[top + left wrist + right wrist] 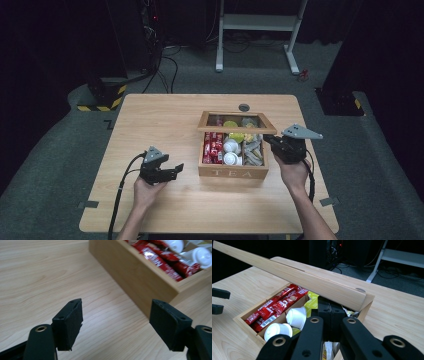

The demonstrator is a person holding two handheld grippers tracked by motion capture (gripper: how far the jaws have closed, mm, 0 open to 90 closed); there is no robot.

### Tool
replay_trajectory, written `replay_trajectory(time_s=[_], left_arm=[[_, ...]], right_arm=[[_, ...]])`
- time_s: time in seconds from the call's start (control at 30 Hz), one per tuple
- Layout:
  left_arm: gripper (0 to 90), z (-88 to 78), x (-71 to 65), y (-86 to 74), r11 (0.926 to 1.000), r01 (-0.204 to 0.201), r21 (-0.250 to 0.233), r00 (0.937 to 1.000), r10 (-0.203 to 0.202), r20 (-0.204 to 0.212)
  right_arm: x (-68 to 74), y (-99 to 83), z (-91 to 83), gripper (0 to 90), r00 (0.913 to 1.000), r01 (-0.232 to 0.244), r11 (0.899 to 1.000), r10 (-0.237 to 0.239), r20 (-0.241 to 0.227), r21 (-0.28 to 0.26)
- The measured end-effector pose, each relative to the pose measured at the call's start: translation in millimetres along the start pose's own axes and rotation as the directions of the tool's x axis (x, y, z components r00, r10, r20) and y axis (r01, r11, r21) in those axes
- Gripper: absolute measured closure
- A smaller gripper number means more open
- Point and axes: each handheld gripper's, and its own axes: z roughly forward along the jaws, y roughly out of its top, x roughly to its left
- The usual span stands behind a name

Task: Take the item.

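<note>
A wooden box (233, 173) marked TEA stands at the table's middle, its glass-paned lid (235, 129) raised at a slant. Inside lie red sachets (212, 146), white capsules (230, 152) and yellow-green packets. My right gripper (266, 141) is at the box's right side; in the right gripper view its jaws (330, 307) are shut together, with their tips just under the lid's front edge (294, 275). My left gripper (177, 169) hovers over bare wood left of the box. Its jaws (116, 315) stand open and empty, with the box's corner (130, 272) ahead of them.
The table (150, 115) has a round black grommet (244, 107) behind the box. Past the far edge are dark floor, cables and a white desk frame (257, 25). Bare wood lies to the left of the box and in front of it.
</note>
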Motion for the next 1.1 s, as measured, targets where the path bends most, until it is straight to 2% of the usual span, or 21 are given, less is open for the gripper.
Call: replay_trajectory(time_s=[0.1,0.23,0.37,0.47,0.7,0.83,1.1], left_arm=[[28.0,4.2,-9.8,7.4,0.9998,-0.018,-0.007,0.9995,0.018,0.025],[28.1,6.7,-18.1,15.1,0.9992,-0.039,-0.008,0.9986,0.040,0.036],[28.0,7.9,-22.7,20.8,0.9991,-0.038,-0.017,0.9980,0.039,0.050],[28.2,11.1,-30.2,27.3,0.9978,-0.063,-0.021,0.9957,0.065,0.067],[28.6,18.4,-43.7,38.5,0.9954,-0.095,-0.015,0.9898,0.096,0.106],[29.2,22.9,-50.8,44.8,0.9952,-0.095,-0.023,0.9866,0.098,0.131],[29.7,36.7,-66.1,55.0,0.9917,-0.127,-0.015,0.9814,0.128,0.143]], right_arm=[[-1.1,1.4,0.1,90.0,1.0000,0.005,1.000,-0.005,-0.004,0.000],[-1.7,2.9,0.4,90.0,1.0000,0.000,1.000,0.000,-0.006,-0.004],[-2.5,4.2,0.6,90.0,1.0000,0.001,1.000,-0.001,-0.010,-0.002],[-3.4,5.9,0.7,90.0,0.9999,0.005,1.000,-0.005,-0.012,0.000],[-5.7,10.6,1.5,90.0,0.9998,0.003,1.000,-0.003,-0.017,0.002],[-7.1,13.2,2.0,90.0,0.9998,0.010,1.000,-0.010,-0.019,0.001],[-9.2,15.2,2.9,90.0,0.9996,-0.006,1.000,0.005,-0.028,-0.010]])
